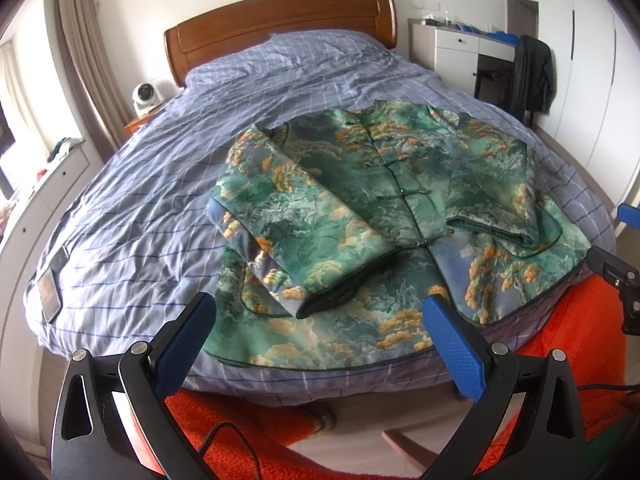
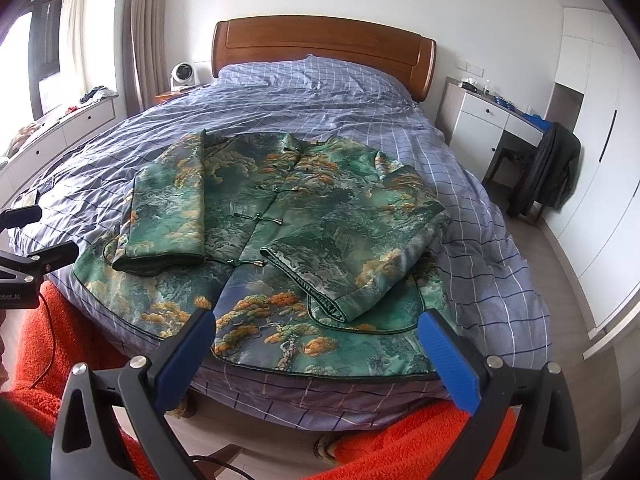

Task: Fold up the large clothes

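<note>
Both tools are spread wide and hold nothing. The left tool (image 1: 320, 312) hangs over the near hem of the green quilted jacket with orange tree print (image 1: 360, 208); the right tool (image 2: 316, 328) hangs over the same hem from the other side. The jacket lies front up, buttoned, in the centre of both frames, on the bed with the blue checked cover (image 1: 140, 200). Both sleeves are already folded inward across the body.

Observe the following risks before you close on the hem:

- The left-frame sleeve cuff (image 1: 332, 296) lies close to the hem in the left wrist view. If you grip there, you are likely to catch the cuff together with the hem and drag the sleeve out of its fold.
- The padded fabric looks thick and smooth. A shallow pinch may slip when you lift.
- The hem lies near the foot edge of the bed. A pull toward you may slide the whole jacket off the edge.
- The checked cover is loose and wrinkled. A deep grip may take up the cover with the jacket.
- Lifting the two sides unevenly will probably skew the fold line.
</note>
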`<state>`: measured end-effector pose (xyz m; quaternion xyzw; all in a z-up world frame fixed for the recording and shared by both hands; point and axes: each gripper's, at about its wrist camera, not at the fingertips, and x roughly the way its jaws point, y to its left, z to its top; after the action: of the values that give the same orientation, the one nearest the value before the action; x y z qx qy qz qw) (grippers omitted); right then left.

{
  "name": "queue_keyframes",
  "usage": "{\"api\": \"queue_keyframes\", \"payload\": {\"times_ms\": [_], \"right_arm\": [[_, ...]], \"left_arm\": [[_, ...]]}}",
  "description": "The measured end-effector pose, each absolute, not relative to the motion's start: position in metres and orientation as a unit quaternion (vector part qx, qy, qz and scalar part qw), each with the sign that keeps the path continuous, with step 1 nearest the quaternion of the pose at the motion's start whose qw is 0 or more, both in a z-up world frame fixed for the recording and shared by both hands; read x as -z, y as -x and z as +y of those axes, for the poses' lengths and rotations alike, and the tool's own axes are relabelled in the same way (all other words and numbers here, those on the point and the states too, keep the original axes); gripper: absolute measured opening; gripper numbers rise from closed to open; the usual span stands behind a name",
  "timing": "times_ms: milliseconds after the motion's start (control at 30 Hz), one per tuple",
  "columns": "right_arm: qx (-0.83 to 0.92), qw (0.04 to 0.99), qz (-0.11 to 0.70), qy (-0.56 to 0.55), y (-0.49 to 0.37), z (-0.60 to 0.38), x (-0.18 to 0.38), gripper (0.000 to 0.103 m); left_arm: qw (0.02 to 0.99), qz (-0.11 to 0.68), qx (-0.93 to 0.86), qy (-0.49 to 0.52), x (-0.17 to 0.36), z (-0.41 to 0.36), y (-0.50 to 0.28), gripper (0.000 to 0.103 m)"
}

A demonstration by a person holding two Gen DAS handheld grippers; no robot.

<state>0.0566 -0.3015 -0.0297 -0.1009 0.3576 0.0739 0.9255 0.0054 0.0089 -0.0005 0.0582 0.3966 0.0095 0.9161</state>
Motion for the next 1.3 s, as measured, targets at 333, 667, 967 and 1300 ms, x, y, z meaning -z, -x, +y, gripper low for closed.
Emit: {"api": "queue_keyframes", "payload": {"times_ms": [333,667,967,1300], "right_arm": [[-0.083,0.926,0.352,0.107,-0.059,-0.301,0.029,0.103],[-0.177,0.893,0.352,0.216,-0.090,-0.306,0.046,0.103],[-0.214,0.833,0.406,0.309,-0.164,-0.294,0.114,0.102],[-0.226,0.845,0.438,0.208,-0.196,-0.315,0.110,0.011]], "left_arm": [[0.916,0.396,-0.012,-0.057,0.001,0.011,-0.008,0.103],[0.916,0.398,-0.009,-0.055,0.004,0.013,-0.009,0.103],[0.914,0.401,-0.019,-0.053,0.005,0.014,-0.006,0.103],[0.907,0.417,-0.028,-0.045,0.015,0.023,-0.011,0.103]]}}
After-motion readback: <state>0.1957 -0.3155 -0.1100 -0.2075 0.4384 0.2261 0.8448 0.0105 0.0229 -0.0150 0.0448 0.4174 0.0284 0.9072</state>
